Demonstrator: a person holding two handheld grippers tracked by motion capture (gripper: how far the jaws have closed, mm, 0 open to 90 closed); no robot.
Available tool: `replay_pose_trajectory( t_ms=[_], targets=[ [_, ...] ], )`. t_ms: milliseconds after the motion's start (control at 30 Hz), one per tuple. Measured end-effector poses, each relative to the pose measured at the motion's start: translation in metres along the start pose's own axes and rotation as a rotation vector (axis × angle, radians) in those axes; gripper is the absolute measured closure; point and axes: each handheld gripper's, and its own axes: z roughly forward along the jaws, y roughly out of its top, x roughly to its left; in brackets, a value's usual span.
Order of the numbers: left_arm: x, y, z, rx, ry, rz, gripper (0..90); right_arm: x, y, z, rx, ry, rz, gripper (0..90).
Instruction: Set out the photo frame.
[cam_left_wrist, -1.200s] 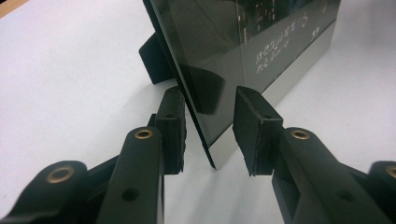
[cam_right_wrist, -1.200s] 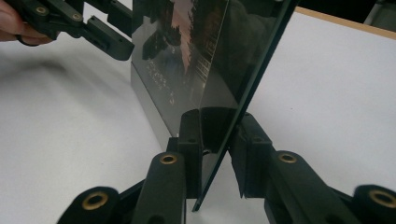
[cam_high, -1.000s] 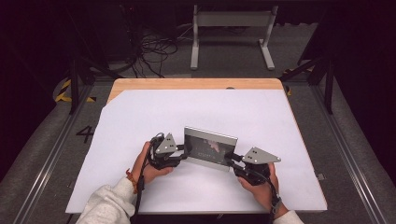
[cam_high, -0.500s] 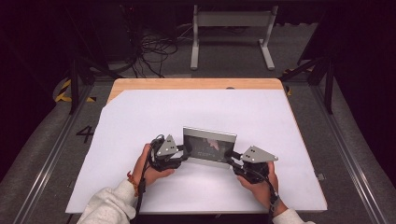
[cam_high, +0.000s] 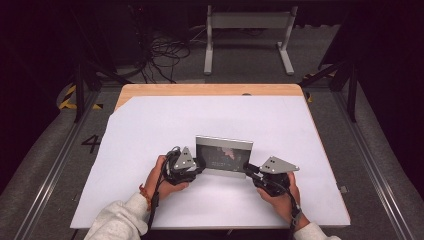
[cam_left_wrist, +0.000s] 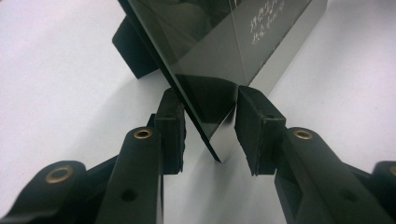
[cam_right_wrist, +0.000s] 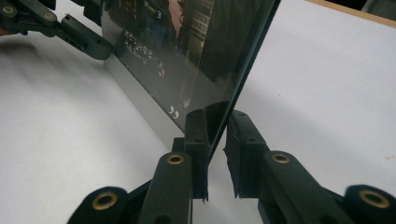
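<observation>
Over the last second the framed picture (cam_high: 224, 156) rises slightly from a flatter lean to a more upright stand between the two tools, its top edge now sitting a little farther from the person. The left gripper (cam_high: 198, 165) shifts slightly forward with the panel's left end, and the right gripper (cam_high: 248, 169) follows at the right end, its grey plate turning a touch. The person's hands (cam_high: 162, 177) creep forward along with them, away from the near table edge.
</observation>
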Motion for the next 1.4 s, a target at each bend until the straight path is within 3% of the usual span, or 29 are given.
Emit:
replay_pose_trajectory(
  t_ms=[400,667,1000,1133,1300,1400],
  targets=[
    [0.000,-0.001,0.005,0.025,0.017,0.022,63.4,-0.003,0.001,0.008,0.008,-0.020,0.001,76.8],
    [0.001,-0.001,0.006,0.032,0.027,0.016,63.9,-0.003,0.003,0.014,0.008,-0.049,-0.003,75.6],
    [0.003,-0.003,0.007,0.054,0.026,0.013,63.2,-0.005,0.004,0.016,0.018,-0.053,0.012,74.5],
    [0.005,-0.003,-0.007,0.003,0.030,0.001,59.1,-0.006,0.001,0.012,0.013,-0.039,0.019,77.0],
    [0.010,-0.003,-0.017,-0.050,0.043,-0.028,62.1,-0.009,0.002,0.007,-0.017,-0.042,0.030,81.6],
    [0.009,-0.002,-0.015,-0.038,0.044,-0.012,67.6,-0.009,0.004,0.005,-0.032,-0.044,0.033,82.6]
  ],
)
